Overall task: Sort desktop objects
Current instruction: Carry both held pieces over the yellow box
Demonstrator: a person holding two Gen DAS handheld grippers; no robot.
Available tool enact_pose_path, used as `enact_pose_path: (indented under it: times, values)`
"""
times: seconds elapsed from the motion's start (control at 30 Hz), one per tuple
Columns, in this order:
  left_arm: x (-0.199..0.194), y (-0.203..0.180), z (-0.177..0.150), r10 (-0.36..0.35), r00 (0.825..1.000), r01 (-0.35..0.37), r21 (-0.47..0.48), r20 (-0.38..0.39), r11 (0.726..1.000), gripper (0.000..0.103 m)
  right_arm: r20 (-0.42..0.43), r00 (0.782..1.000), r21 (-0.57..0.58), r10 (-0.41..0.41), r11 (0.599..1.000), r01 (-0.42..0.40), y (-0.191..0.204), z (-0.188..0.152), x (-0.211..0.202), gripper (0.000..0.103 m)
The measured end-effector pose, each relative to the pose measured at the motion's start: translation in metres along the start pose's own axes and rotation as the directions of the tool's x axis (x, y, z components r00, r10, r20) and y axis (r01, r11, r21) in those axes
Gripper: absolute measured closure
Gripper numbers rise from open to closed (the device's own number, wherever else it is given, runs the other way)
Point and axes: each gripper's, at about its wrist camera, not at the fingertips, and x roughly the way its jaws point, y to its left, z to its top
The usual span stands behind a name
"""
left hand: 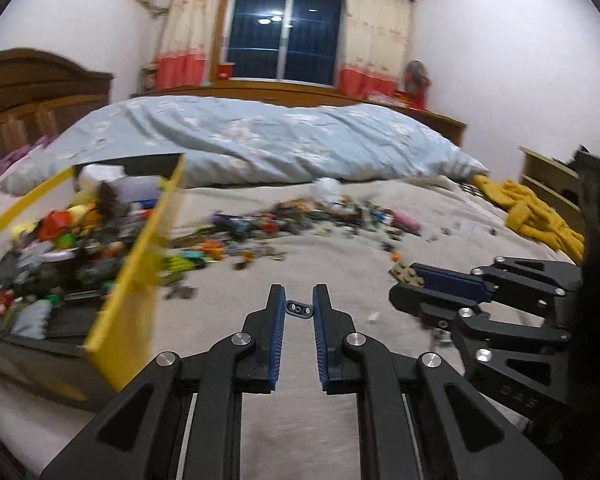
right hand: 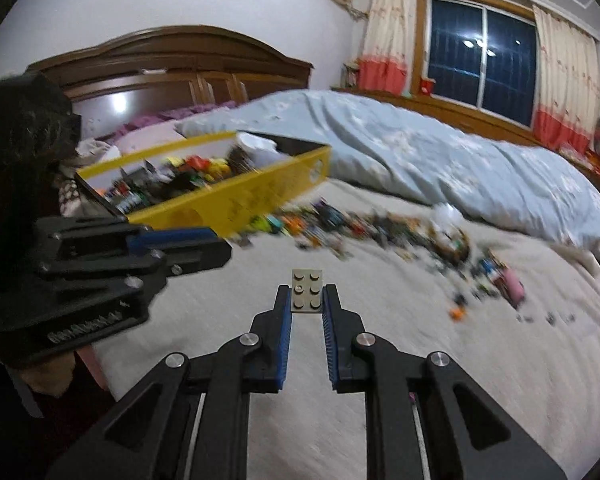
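Observation:
My left gripper (left hand: 299,307) is shut on a small dark grey two-hole piece (left hand: 299,309), held above the beige bedspread. My right gripper (right hand: 307,299) is shut on a tan studded plate (right hand: 307,290) that sticks out past its fingertips. In the left wrist view that right gripper (left hand: 405,280) shows at the right with the tan plate (left hand: 406,273) at its tip. A yellow-walled box (left hand: 138,280) full of mixed toy pieces stands to the left. Loose bricks (left hand: 284,220) lie strewn across the bed beyond both grippers.
A light blue quilt (left hand: 284,140) is heaped across the back of the bed. Yellow cloth (left hand: 540,216) lies at the right edge. A wooden wardrobe (right hand: 172,64) and a dark window (left hand: 286,32) stand behind. The left gripper (right hand: 204,246) fills the right wrist view's left side.

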Motion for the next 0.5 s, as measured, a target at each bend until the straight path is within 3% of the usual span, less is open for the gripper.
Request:
enact_pose_path:
  times: [0.23, 0.4, 0.5]
  values:
    - [-0.025, 0.053, -0.004, 0.137, 0.990, -0.134, -0.070, 0.042, 0.989, 0.088, 0.050, 0.997, -0.038, 0.060, 0.998, -0.058, 0.042, 0.028, 0.013, 0.089]
    - [-0.055, 0.092, -0.001, 0.249, 0.963, -0.235, -0.127, 0.106, 0.964, 0.088, 0.095, 0.986, -0.077, 0.140, 0.988, -0.133, 0.081, 0.060, 0.028, 0.089]
    - [-0.061, 0.120, -0.003, 0.327, 0.941, -0.307, -0.193, 0.084, 0.932, 0.088, 0.114, 0.976, -0.113, 0.184, 0.979, -0.171, 0.107, 0.076, 0.046, 0.089]
